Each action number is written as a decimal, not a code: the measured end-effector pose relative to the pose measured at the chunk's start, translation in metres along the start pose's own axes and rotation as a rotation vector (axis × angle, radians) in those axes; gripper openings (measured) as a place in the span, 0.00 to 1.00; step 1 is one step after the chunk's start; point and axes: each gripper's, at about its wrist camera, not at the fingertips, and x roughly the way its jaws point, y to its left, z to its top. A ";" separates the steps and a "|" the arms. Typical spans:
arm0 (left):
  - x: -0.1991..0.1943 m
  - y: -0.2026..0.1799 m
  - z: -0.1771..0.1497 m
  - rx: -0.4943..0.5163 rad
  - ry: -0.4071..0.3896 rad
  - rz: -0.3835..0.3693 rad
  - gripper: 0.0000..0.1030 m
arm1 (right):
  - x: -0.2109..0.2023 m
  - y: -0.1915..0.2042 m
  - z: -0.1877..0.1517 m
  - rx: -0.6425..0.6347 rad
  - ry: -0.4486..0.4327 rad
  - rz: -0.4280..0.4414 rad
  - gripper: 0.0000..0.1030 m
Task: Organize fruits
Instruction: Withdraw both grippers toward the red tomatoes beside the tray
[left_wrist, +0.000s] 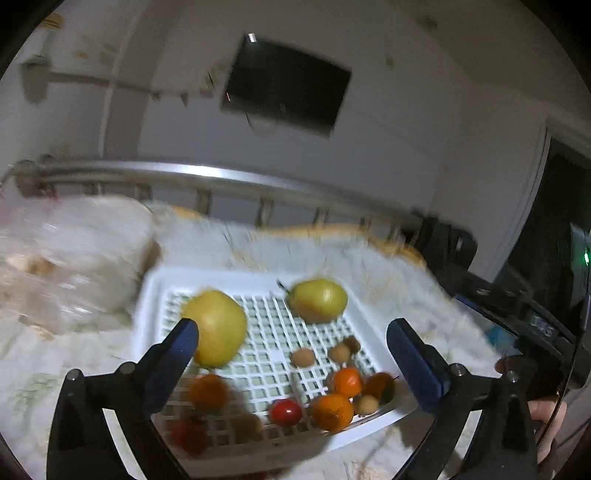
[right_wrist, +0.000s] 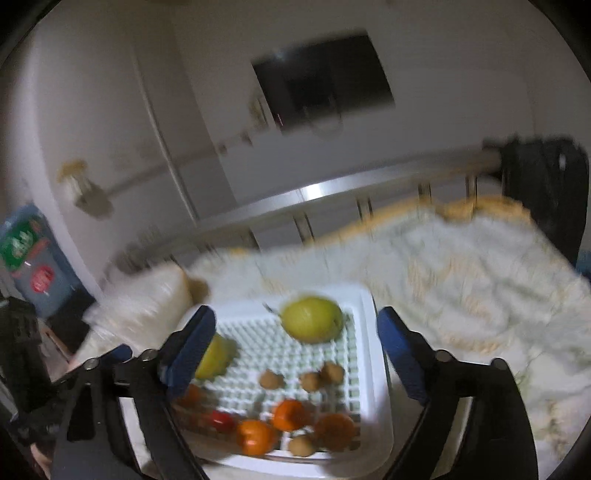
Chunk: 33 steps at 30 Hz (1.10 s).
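A: Where do the fruits lie?
B: In the white slatted tray (left_wrist: 155, 291) on the bed cover (left_wrist: 406, 280): two yellow pears (left_wrist: 317, 300), oranges (left_wrist: 334, 411), a red fruit (left_wrist: 285, 411), small brown ones.
A: Tools?
B: Left gripper (left_wrist: 291, 343) and right gripper (right_wrist: 295, 341) spread wide, empty. Metal rail (left_wrist: 207, 173) behind; plastic bag (left_wrist: 66, 258) beside the tray.

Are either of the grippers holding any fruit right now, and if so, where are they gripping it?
Nothing is held. The left gripper and the right gripper both stand open above the white tray, with no fruit between their pads.

Bare grid in white tray (left_wrist: 266, 275) centre between pears (left_wrist: 318, 300) and small fruits (left_wrist: 334, 402).
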 end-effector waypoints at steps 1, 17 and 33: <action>-0.013 0.006 0.002 -0.004 -0.016 0.010 1.00 | -0.019 0.008 0.002 -0.013 -0.052 0.024 0.97; -0.095 0.043 -0.041 -0.016 -0.029 0.116 1.00 | -0.078 0.093 -0.059 -0.254 -0.083 0.151 1.00; -0.050 0.064 -0.102 0.050 0.217 0.211 0.84 | -0.010 0.108 -0.147 -0.316 0.307 0.202 0.87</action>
